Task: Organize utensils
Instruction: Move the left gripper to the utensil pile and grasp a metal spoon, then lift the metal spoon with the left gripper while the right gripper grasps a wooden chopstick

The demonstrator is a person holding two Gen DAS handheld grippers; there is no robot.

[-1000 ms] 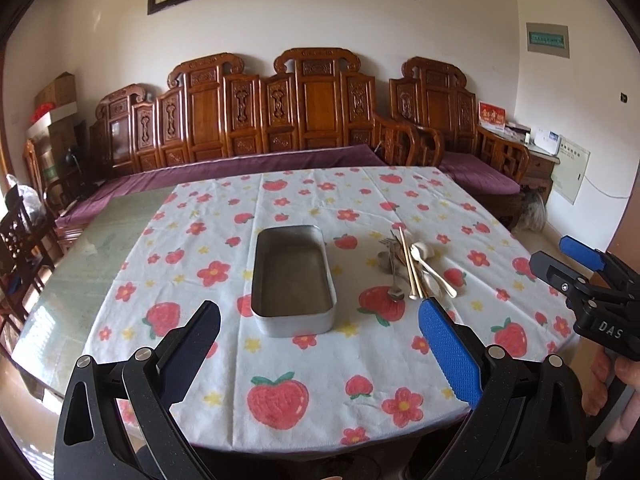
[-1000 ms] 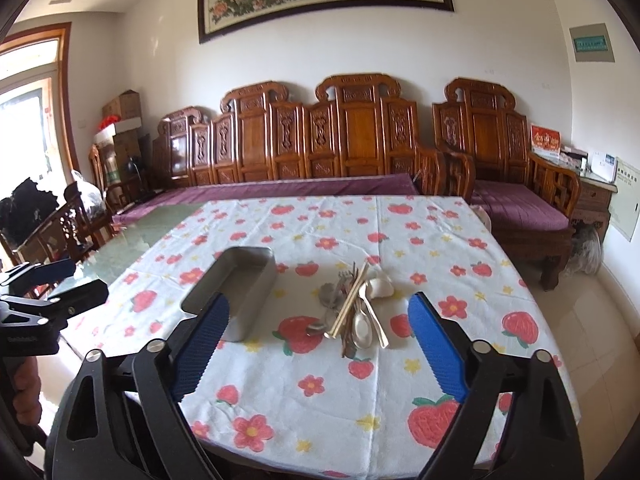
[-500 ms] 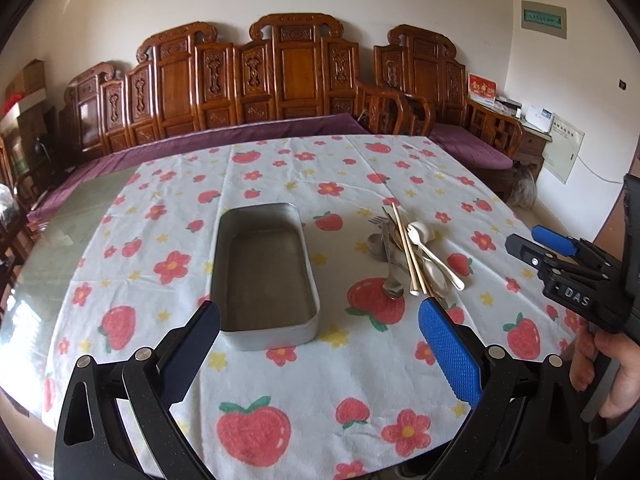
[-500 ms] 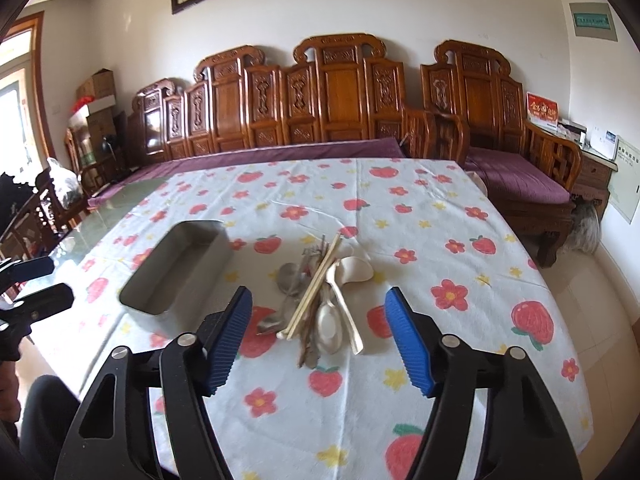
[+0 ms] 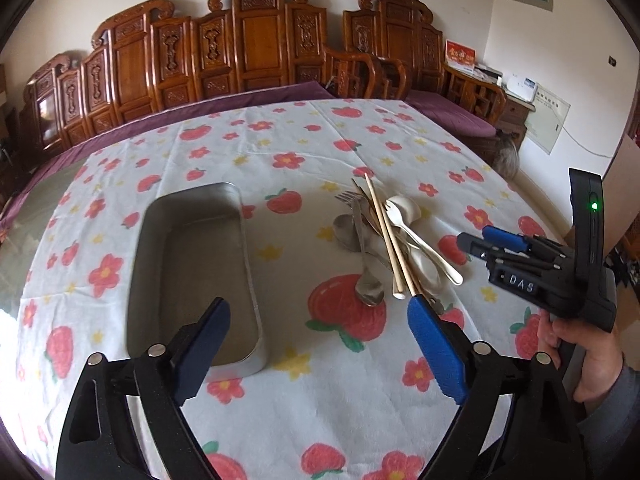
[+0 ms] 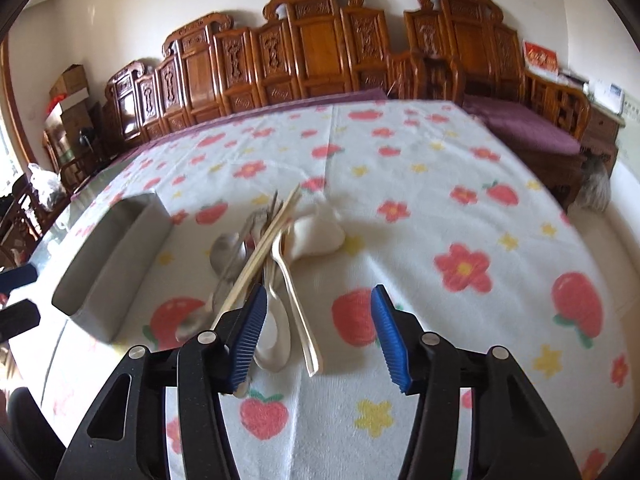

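A pile of utensils lies on the strawberry-print tablecloth (image 5: 304,148): wooden chopsticks (image 5: 386,236), a metal fork and spoon (image 5: 362,252), and white ceramic spoons (image 5: 416,224). An empty metal tray (image 5: 192,264) stands left of the pile. My left gripper (image 5: 318,344) is open and empty, low over the cloth between tray and pile. My right gripper (image 6: 318,328) is open and empty, just in front of the pile's near ends; chopsticks (image 6: 260,248) and a white spoon (image 6: 294,280) lie by its left finger. The right gripper also shows in the left wrist view (image 5: 480,240).
Carved wooden benches (image 5: 256,40) with purple cushions stand behind the table. The tablecloth leaves a glass strip (image 5: 16,216) bare at the table's left. A side cabinet (image 5: 480,88) stands at the right wall. The tray also shows in the right wrist view (image 6: 112,264).
Both grippers have moved forward and down toward the table. The right gripper's jaws have narrowed somewhat and now sit right at the utensil pile.
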